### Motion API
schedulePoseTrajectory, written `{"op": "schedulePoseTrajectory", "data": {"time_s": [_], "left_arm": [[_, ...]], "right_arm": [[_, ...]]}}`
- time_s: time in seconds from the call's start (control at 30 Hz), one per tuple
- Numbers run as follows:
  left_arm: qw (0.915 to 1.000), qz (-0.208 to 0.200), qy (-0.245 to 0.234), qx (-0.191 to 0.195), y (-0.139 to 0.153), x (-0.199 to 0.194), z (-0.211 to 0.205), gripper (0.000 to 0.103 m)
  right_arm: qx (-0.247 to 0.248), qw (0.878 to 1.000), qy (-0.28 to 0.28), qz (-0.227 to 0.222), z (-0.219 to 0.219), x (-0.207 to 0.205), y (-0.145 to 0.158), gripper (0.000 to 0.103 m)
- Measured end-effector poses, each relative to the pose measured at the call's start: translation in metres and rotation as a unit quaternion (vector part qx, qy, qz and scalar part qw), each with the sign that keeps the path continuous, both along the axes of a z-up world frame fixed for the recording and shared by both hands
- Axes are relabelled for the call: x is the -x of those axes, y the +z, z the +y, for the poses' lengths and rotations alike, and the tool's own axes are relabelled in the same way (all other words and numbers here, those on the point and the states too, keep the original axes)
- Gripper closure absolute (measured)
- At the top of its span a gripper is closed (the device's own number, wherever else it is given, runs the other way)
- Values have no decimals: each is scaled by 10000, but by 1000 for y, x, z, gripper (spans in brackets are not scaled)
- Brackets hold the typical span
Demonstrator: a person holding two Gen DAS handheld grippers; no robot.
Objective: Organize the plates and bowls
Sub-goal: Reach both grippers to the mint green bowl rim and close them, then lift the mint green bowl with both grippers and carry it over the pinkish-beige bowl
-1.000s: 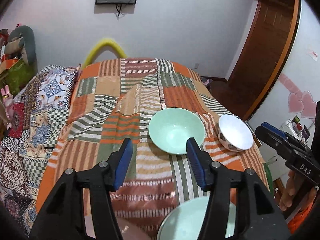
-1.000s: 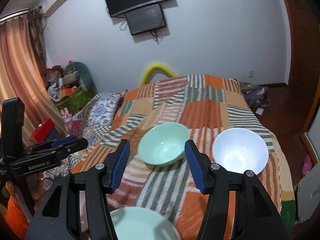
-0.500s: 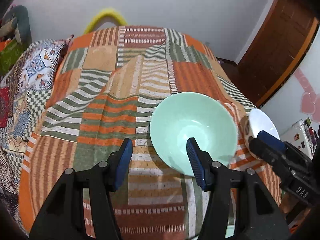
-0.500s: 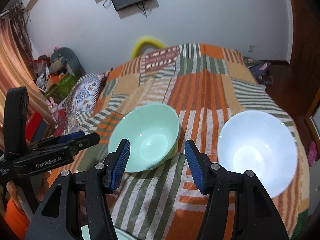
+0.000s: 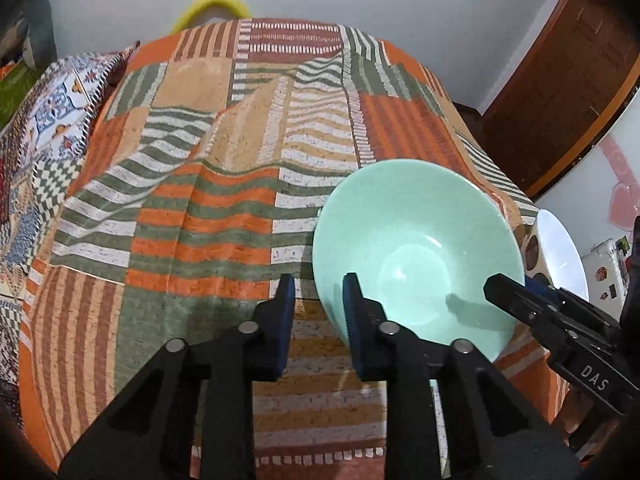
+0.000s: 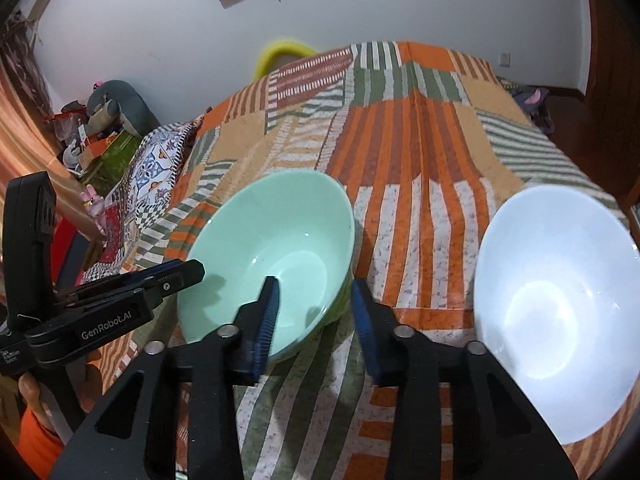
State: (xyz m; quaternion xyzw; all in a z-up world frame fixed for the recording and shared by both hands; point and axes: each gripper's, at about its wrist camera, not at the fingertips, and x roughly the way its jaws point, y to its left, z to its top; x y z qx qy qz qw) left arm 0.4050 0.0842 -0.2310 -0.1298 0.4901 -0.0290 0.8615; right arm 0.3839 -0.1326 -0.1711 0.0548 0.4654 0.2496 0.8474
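A mint-green bowl (image 5: pixel 416 256) (image 6: pixel 272 248) sits upright on the striped patchwork bed cover (image 5: pixel 224 208). My left gripper (image 5: pixel 319 300) straddles its left rim, one finger inside and one outside. Its jaws are closing, and a strip of cloth still shows between the outer pad and the bowl wall. My right gripper (image 6: pixel 314 308) straddles the opposite rim, also closing, with its pads still off the wall. Each gripper shows in the other's view: the right gripper (image 5: pixel 502 286) and the left gripper (image 6: pixel 188 272). A white bowl (image 6: pixel 552 312) (image 5: pixel 560 248) stands just right of the green one.
A patterned pillow (image 6: pixel 156 168) lies on the left of the bed, and a yellow curved bar (image 5: pixel 214 2) rises behind it. A brown door (image 5: pixel 560 92) is at the right. Clutter (image 6: pixel 100 120) is piled by the wall at the left. A hand (image 6: pixel 28 392) holds the left gripper.
Both grippers have come down and forward onto the green bowl, one on each rim. Their jaws have narrowed. The plate at the near edge has gone out of view.
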Motion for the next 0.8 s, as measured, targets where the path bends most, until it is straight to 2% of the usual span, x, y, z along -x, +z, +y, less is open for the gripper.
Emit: {"op": "schedulePoseTrajectory", "data": {"time_s": [0.1,0.17,0.27,0.43,0.57,0.8], "left_arm": [[9999,45,-54,148,-4,0,0,90],[9999,27,-120,113,-3,0,-3,93],[9998,-23,-164,-117,1,3,-9,93],[9996,-71,-188,-182,10,12,-11,93],[9986,-265,-197,-421,28,29,-17,93],[9965,-652,-163,-504,71,67,-18,92]], "right_arm": [[10,10000,32,73,1,-1,-5,78],[30,10000,44,43,3,0,-6,78],[164,9998,67,-25,6,3,-5,79],[189,9998,77,-41,6,6,0,79],[91,9999,86,-116,3,13,11,79],[38,9984,151,-547,3,42,47,79]]}}
